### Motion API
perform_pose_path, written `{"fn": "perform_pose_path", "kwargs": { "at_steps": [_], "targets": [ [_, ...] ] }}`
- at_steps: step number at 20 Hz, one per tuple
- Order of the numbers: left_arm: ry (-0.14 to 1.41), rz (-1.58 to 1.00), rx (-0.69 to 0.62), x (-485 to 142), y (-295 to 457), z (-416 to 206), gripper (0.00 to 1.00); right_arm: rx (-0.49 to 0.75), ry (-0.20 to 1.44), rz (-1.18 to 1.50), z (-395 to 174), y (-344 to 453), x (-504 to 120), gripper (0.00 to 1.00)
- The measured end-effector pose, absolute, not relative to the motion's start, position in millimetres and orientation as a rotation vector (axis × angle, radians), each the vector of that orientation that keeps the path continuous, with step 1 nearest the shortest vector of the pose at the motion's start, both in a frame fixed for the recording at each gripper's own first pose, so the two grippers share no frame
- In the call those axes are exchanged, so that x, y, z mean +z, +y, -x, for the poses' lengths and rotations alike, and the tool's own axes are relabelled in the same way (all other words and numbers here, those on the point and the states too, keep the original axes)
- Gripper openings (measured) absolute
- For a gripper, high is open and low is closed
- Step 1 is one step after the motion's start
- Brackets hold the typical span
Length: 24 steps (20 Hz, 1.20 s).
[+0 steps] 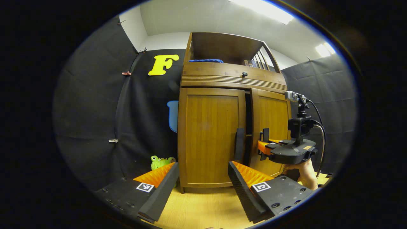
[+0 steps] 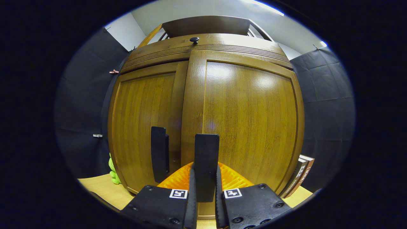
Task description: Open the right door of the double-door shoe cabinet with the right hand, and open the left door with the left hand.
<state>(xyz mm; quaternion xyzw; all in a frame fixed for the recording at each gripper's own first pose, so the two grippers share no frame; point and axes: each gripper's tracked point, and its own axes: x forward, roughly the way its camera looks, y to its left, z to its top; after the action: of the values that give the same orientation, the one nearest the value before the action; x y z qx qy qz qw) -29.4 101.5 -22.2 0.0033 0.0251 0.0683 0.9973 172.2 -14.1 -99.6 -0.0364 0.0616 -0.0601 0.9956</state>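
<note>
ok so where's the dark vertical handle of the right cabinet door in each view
Left gripper view: the dark vertical handle of the right wooden door sits right of centre, with the right gripper at it.
Right gripper view: the same handle stands bottom centre, and the gripper's two fingers press on it from both sides.
Shared landmark: the small round black knob on the wooden drawer front above the doors.

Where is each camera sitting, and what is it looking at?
Left gripper view: rides the open left gripper, back from the shoe cabinet, facing its doors; a hand holds the right gripper.
Right gripper view: rides the right gripper, close up, clamped on the right door handle.
Shared: cabinet, both handles, green toy.
</note>
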Motion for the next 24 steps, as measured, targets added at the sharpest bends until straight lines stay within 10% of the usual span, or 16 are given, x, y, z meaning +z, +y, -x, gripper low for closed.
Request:
{"fn": "perform_pose_path", "kwargs": {
  "at_steps": [24],
  "targets": [
    [0.009, 0.020, -0.089, -13, -32, 3, 0.96, 0.014, 0.129, 0.089, -46, -51, -64, 0.27]
  ]
}}
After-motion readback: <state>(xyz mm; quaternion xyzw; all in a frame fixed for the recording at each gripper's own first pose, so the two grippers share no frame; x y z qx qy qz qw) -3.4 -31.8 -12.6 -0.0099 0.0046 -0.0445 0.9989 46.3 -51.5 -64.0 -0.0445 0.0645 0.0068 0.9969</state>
